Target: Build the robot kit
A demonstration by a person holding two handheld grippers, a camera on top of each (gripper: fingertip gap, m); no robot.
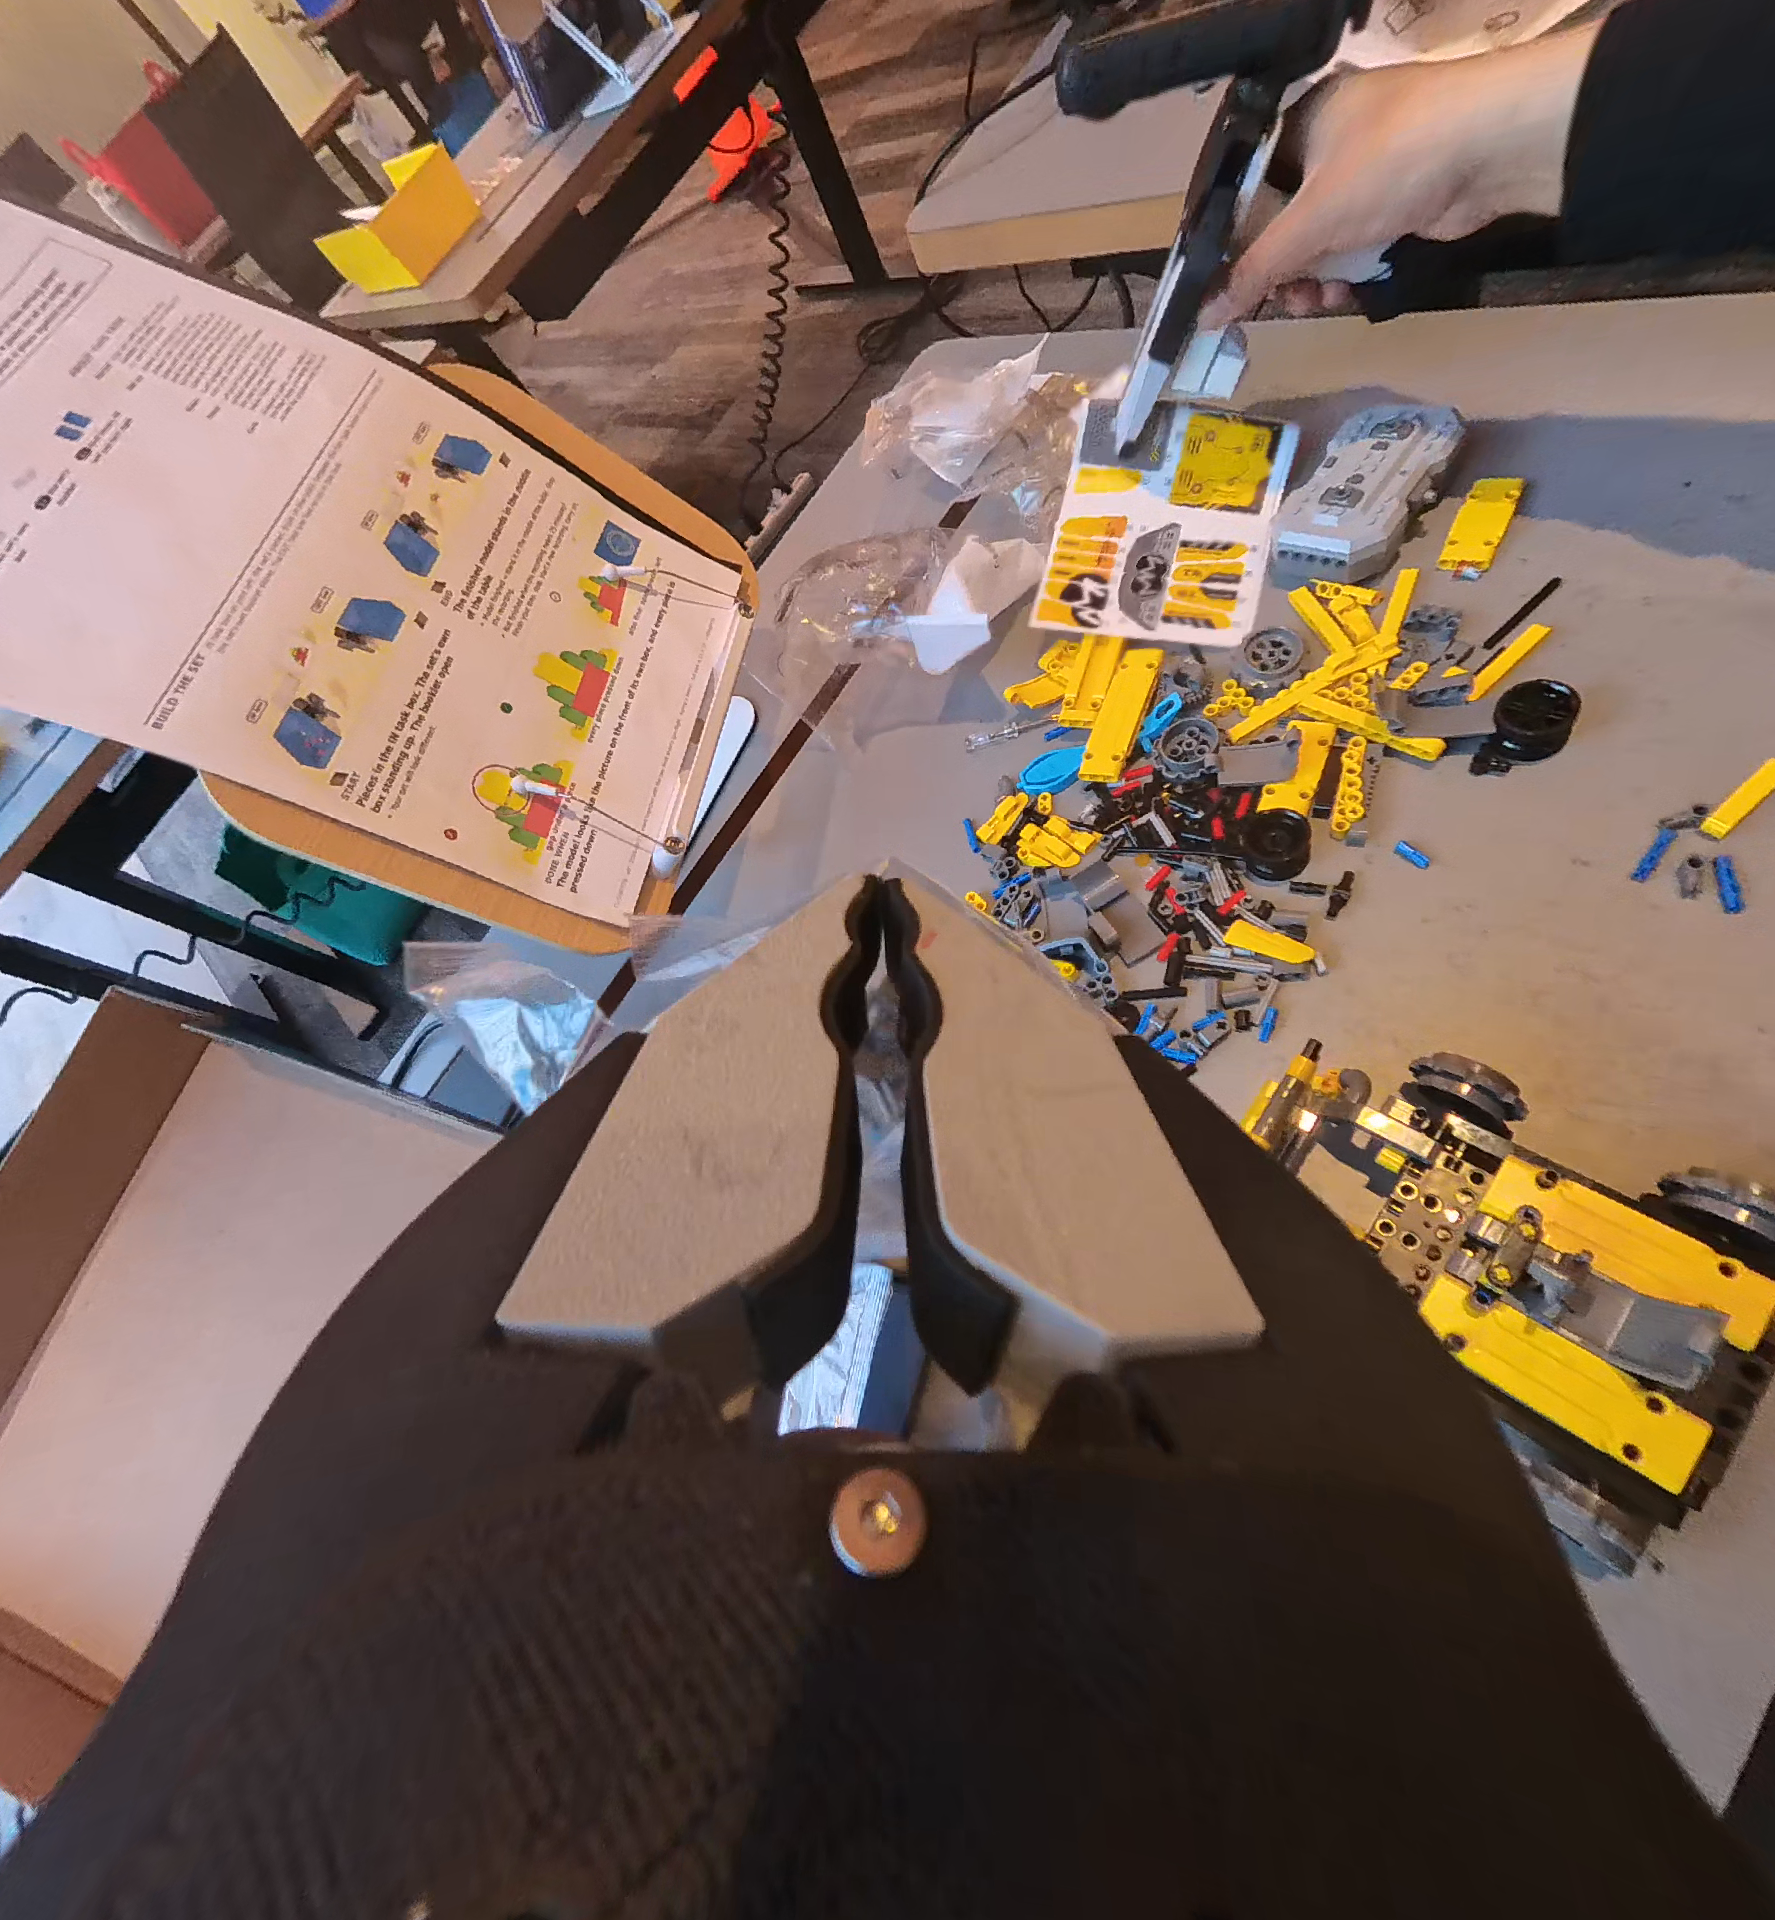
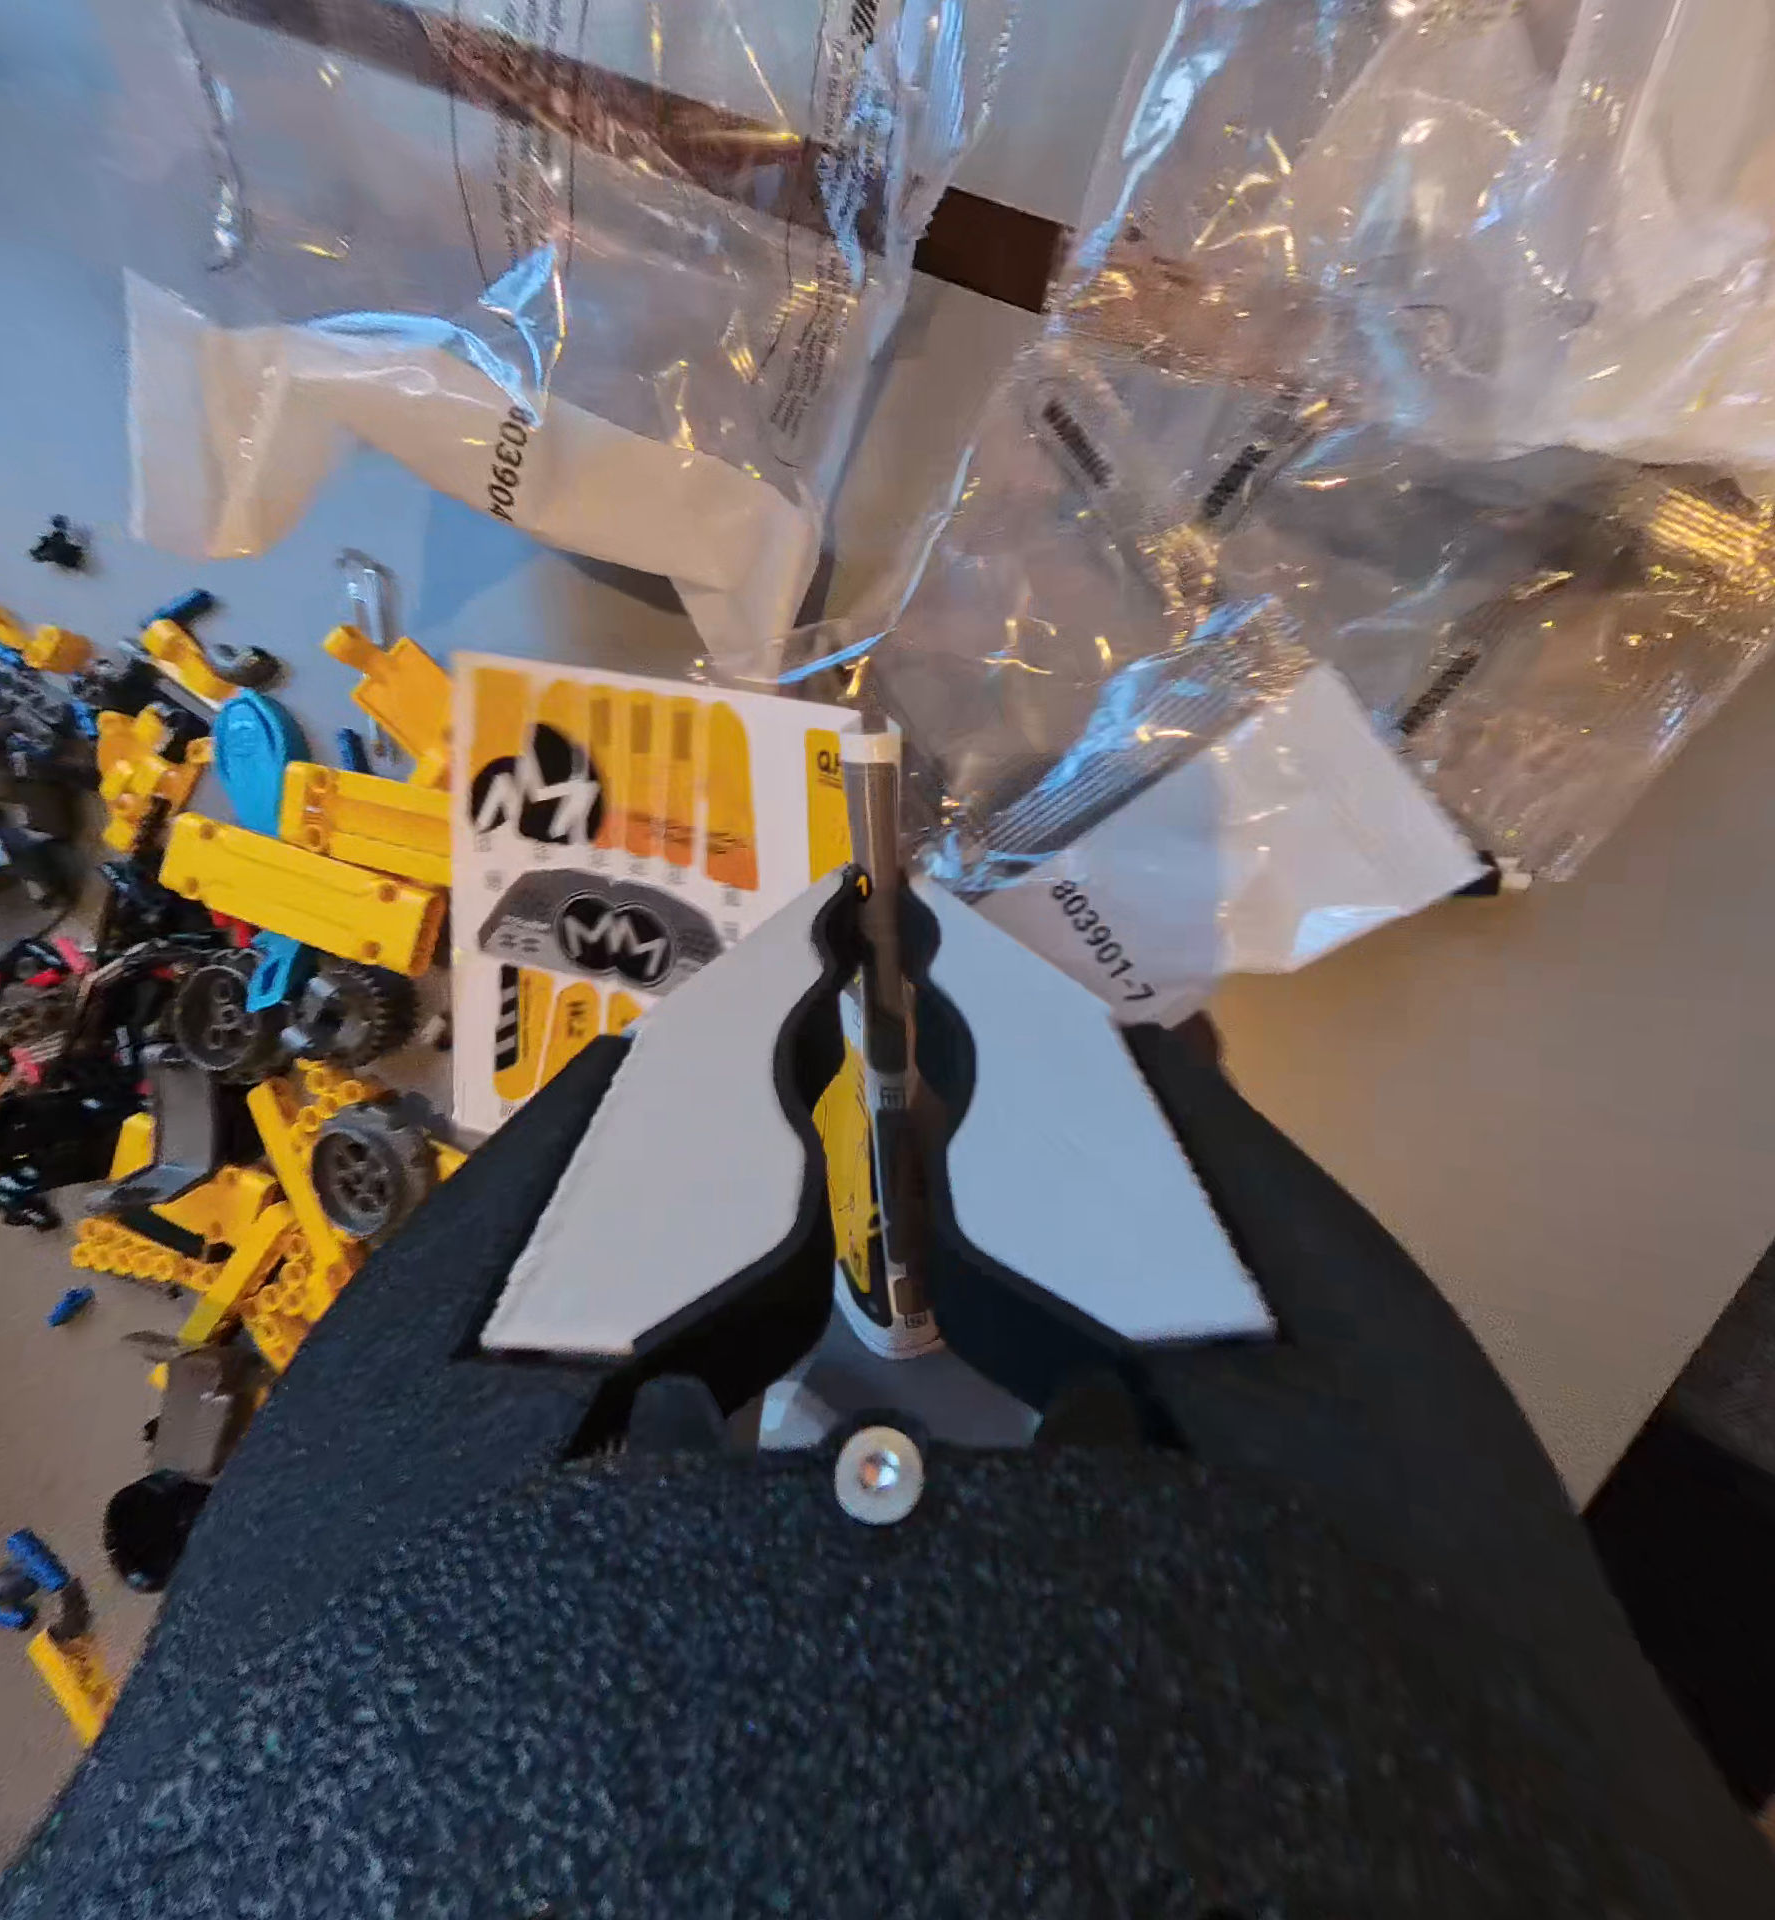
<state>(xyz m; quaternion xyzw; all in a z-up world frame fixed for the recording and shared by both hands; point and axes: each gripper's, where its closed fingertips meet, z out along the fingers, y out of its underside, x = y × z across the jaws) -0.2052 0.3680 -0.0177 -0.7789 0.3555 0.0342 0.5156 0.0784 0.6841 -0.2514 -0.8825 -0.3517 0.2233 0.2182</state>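
Sticker sheet (image 2: pixel 644 883) edge pinched in right gripper (image 2: pixel 878 899)

The pile of loose bricks (image 1: pixel 1215 790) is lying in the middle of the counter (image 1: pixel 1548 956), and everything else is sitting around it. On its far side the sticker sheet (image 1: pixel 1163 520) is overlapping its edge, with the right claw (image 1: pixel 1132 442) pressing down on the sheet's far end, the battery box (image 1: pixel 1361 494) lying just right of the sheet and the empty plastic bags (image 1: pixel 924 520) spreading left of it. On the pile's near right the half-built vehicle (image 1: pixel 1548 1278) is standing apart from it, while the left claw (image 1: pixel 878 904) is hanging at the pile's near left, and the instruction sheet on its board (image 1: pixel 343 582) is leaning well left of the pile, beyond the counter's edge.
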